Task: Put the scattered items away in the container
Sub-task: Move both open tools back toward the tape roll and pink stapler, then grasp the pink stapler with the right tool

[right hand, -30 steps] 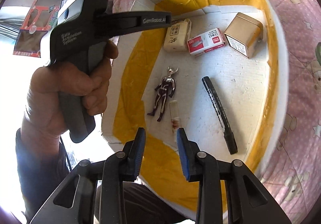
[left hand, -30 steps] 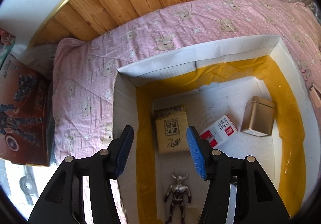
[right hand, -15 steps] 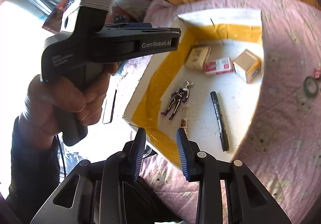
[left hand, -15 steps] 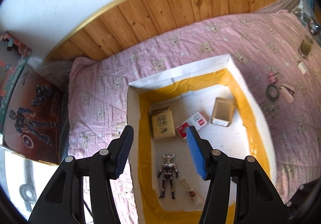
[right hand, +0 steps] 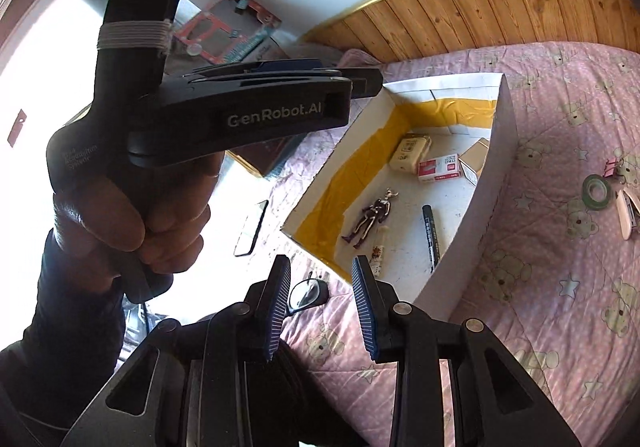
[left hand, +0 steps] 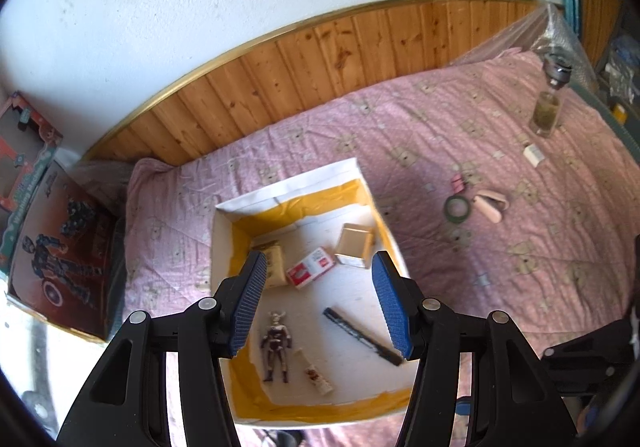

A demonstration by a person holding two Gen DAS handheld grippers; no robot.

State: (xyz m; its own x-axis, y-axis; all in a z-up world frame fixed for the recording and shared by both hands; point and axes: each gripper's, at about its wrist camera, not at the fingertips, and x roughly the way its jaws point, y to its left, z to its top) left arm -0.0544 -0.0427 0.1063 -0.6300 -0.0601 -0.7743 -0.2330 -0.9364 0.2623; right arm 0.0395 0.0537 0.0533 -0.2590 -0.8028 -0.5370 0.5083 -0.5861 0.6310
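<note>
I see the white box (left hand: 224,231) on the pink quilt (left hand: 500,255), holding a figure (left hand: 276,343), marker (left hand: 360,335) and tin (left hand: 354,245), the tin half hidden in the right view; my left gripper (left hand: 316,303) and right gripper (right hand: 320,303) both hang released, empty; both have risen, revealing the tape roll (left hand: 458,207) far right.

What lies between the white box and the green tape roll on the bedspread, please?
Nothing: in the left wrist view, only bare pink bedspread separates the white box from the green tape roll.
</note>
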